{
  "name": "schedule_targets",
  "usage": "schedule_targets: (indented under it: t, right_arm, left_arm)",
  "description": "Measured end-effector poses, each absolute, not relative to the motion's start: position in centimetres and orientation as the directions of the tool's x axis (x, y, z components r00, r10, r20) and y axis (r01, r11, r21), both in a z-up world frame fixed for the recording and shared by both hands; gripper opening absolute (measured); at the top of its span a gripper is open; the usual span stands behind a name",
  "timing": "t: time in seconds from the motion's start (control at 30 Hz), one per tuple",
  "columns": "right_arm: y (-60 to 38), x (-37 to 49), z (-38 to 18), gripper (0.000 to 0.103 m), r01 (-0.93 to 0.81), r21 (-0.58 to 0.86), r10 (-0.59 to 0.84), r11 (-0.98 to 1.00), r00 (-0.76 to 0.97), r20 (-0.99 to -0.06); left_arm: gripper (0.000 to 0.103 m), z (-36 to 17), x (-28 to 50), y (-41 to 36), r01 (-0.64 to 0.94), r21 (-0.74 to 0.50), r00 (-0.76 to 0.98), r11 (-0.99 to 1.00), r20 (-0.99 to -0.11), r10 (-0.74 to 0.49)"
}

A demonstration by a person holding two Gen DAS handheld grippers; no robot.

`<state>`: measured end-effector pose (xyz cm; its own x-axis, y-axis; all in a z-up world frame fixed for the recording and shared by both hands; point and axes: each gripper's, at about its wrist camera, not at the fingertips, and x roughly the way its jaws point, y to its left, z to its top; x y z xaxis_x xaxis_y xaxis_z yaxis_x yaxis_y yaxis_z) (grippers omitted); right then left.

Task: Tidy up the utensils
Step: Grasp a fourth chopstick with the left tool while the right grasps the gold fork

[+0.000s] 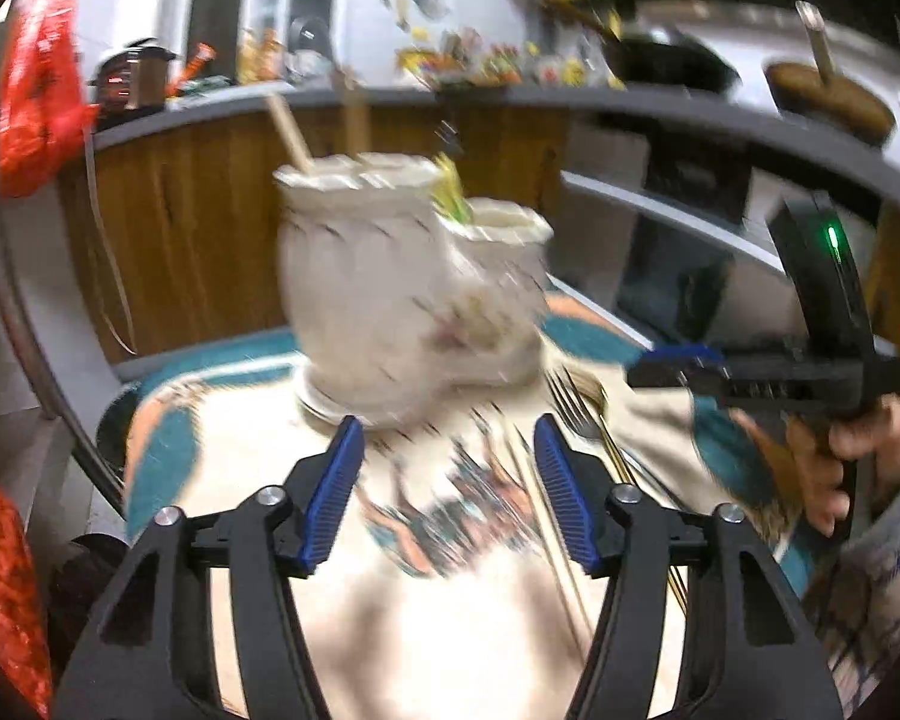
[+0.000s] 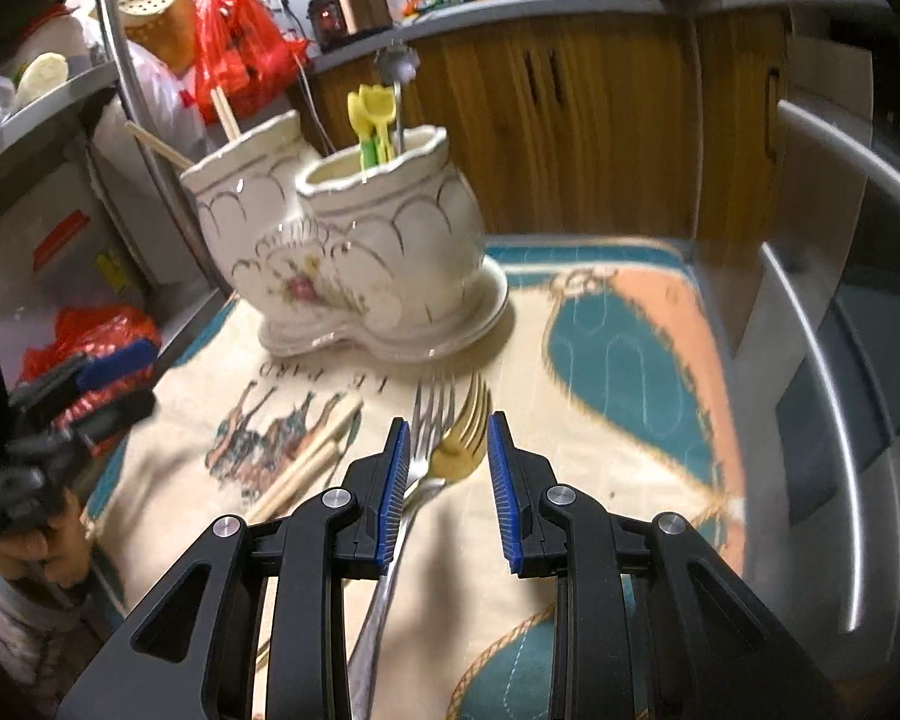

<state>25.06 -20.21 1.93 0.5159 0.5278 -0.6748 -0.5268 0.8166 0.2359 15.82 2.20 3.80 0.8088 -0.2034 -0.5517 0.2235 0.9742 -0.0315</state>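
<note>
A cream ceramic two-cup utensil holder (image 2: 354,258) stands on a patterned cloth (image 2: 624,360); it also shows blurred in the left wrist view (image 1: 402,294). Its front cup holds yellow-green plastic utensils (image 2: 373,126), its back cup holds chopsticks (image 2: 225,114). A silver fork (image 2: 429,420), a gold fork (image 2: 465,426) and wooden chopsticks (image 2: 312,462) lie on the cloth. My right gripper (image 2: 444,444) is open, just above the two fork heads. My left gripper (image 1: 450,450) is open and empty, in front of the holder. The forks also show in the left wrist view (image 1: 576,402).
A wooden cabinet (image 2: 570,120) under a grey counter (image 1: 510,99) runs behind the table. Red plastic bags (image 2: 234,54) hang at the left. A metal chair frame (image 2: 840,372) curves along the right edge. A rice cooker (image 2: 348,12) sits on the counter.
</note>
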Motion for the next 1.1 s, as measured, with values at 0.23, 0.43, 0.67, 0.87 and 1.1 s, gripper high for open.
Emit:
schedule_targets:
  t: [0.23, 0.43, 0.67, 0.87, 1.1]
  right_arm:
    - [-18.4, 24.3, 0.3, 0.032, -0.57, 0.245, 0.536, 0.785, 0.425, -0.729]
    - [-17.2, 24.4, -0.2, 0.036, -0.576, 0.227, 0.52, 0.786, 0.415, -0.747]
    - [-17.5, 25.0, -0.8, 0.026, -0.561, 0.246, 0.52, 0.791, 0.403, -0.753]
    - [-19.0, 25.7, -0.8, 0.01, -0.534, 0.286, 0.538, 0.795, 0.404, -0.74]
    - [-19.9, 26.2, -0.9, 0.011, -0.506, 0.349, 0.569, 0.789, 0.385, -0.727]
  left_arm:
    - [0.043, 1.0, 16.5, -1.4, 0.335, 0.008, 0.702, 0.942, -0.669, -0.244]
    - [0.037, -0.3, 16.6, -2.9, 0.369, 0.032, 0.65, 0.929, -0.723, -0.234]
    - [0.007, -1.0, 17.8, -1.7, 0.32, -0.013, 0.614, 0.947, -0.759, -0.218]
    - [0.006, -0.9, 17.9, -0.4, 0.298, -0.047, 0.609, 0.953, -0.76, -0.228]
    - [0.006, 0.0, 17.5, 1.2, 0.276, -0.096, 0.616, 0.956, -0.746, -0.253]
